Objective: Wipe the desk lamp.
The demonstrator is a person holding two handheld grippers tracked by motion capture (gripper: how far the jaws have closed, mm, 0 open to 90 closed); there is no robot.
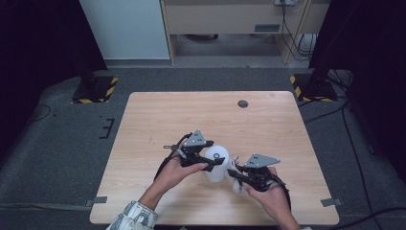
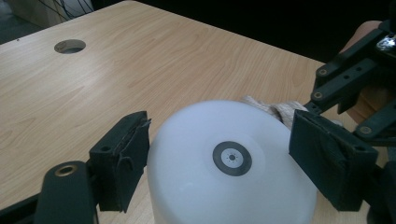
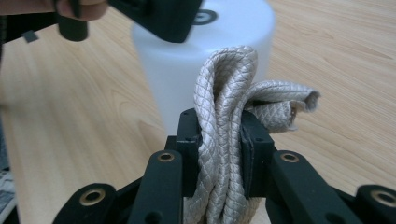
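On the surface (image 1: 158, 120), the white cup (image 1: 216, 163) stands upside down between the left hand-held gripper (image 1: 215, 162), clamped across it, and the right hand-held gripper (image 1: 234, 175), clamped on a folded cloth (image 3: 224, 121) at the cup's 4 o'clock.

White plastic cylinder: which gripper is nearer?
Left. The left gripper has its jaws on either side of the white plastic cylinder; the right gripper, shut on a beige quilted cloth, sits just beside it.
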